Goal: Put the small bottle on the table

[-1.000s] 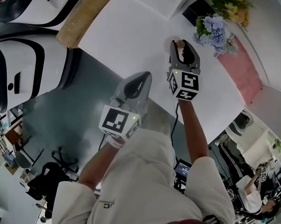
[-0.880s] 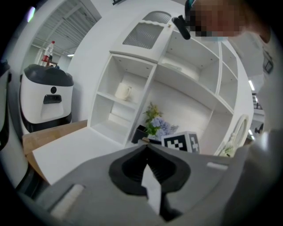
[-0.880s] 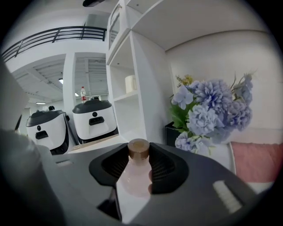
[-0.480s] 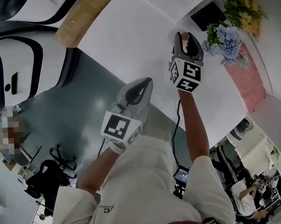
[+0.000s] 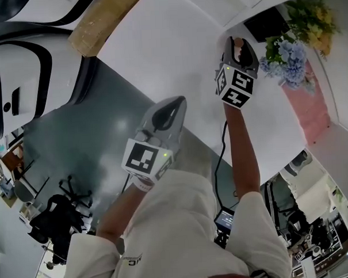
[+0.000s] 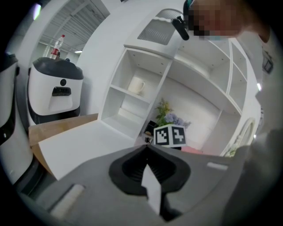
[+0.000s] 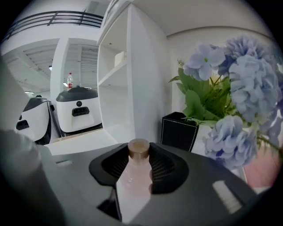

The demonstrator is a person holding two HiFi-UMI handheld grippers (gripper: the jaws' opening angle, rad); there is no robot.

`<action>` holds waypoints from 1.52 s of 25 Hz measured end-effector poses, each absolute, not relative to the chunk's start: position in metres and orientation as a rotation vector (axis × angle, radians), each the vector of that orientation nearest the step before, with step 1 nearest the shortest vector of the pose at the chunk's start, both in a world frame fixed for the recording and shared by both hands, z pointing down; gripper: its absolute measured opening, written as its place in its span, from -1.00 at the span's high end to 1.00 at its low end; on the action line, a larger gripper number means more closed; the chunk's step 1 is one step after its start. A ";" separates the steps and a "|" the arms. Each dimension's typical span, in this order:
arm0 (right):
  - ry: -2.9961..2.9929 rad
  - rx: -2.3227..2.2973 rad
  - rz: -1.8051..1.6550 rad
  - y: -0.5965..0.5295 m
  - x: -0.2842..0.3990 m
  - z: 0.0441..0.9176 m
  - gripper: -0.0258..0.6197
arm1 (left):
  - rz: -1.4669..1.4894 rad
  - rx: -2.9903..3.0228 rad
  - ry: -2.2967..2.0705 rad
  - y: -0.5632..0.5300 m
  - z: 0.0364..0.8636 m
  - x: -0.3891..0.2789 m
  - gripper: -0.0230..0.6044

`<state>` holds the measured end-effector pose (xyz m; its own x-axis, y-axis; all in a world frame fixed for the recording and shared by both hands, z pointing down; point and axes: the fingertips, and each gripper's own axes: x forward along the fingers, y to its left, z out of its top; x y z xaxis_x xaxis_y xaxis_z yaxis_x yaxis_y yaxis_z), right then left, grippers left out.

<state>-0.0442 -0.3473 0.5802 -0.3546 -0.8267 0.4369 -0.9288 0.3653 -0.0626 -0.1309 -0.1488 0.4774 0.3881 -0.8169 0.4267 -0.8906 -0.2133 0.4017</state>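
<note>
Small bottle [image 5: 238, 45] shows in the head view only as a brown cap between the tips of the right gripper [image 5: 237, 40], which hangs over the far part of the white worktop [image 5: 158, 44], near the blue flowers [image 5: 285, 53] and a black box [image 5: 267, 23]. The left gripper [image 5: 179, 100] hovers lower in the picture, near the worktop's near edge, tapered to a point. In the left gripper view its jaws meet at the tips with nothing between them [image 6: 147, 146]; the right gripper's marker cube [image 6: 170, 135] shows beyond, in front of a white shelf unit [image 6: 141, 79]. In the right gripper view the jaws clamp the pale pink bottle [image 7: 135, 176] by its body, cap pointing away from the camera, with the black box [image 7: 179, 132] and flowers [image 7: 239, 88] close ahead. The step in hand looks like the carry to the set-down spot. The next move calls for lowering onto bare worktop clear of the flowers, probably tipping the bottle so its base meets the surface, then parting the jaws.
</note>
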 end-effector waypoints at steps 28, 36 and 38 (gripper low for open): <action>-2.376 1.506 0.408 -0.302 -0.052 0.552 0.31 | 0.167 2.076 -1.487 -0.140 0.465 -0.132 0.92; -2.508 1.415 0.387 -0.253 -0.051 0.490 0.51 | 0.185 2.118 -1.493 -0.128 0.440 -0.126 0.92; -2.538 1.371 0.363 -0.242 -0.051 0.473 0.54 | 0.179 2.133 -1.495 -0.125 0.431 -0.124 0.92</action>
